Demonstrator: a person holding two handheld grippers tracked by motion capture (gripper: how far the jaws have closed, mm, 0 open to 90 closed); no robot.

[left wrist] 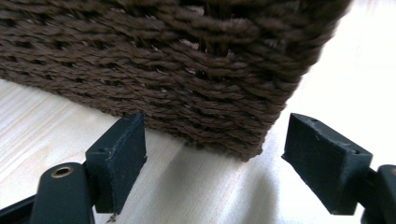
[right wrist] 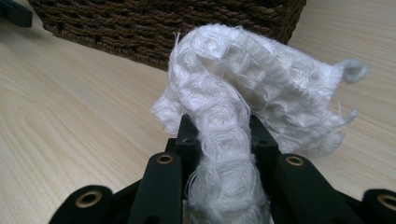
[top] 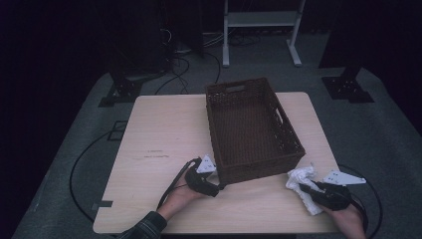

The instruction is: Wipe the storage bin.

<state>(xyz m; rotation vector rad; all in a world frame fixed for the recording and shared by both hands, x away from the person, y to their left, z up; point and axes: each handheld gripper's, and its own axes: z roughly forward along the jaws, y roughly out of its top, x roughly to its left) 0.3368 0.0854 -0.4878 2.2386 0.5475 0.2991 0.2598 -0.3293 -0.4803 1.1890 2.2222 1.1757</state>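
On the tabletop (top: 164, 134) the basket (top: 251, 127) stands right of centre, reaching from the far edge towards the near side. The left gripper (top: 217, 175) sits at its near left corner, the cloth (top: 304, 183) just beside its near right corner, with the right gripper (top: 304, 188) on the cloth from the near side.

Light wood table (top: 164, 149) on grey carpet floor (top: 388, 144). Black cables (top: 84, 164) loop over the floor left of the table and behind it. White metal frame legs (top: 261, 22) stand at the back. Black stand bases (top: 348, 87) sit at both far corners. Dark surroundings.
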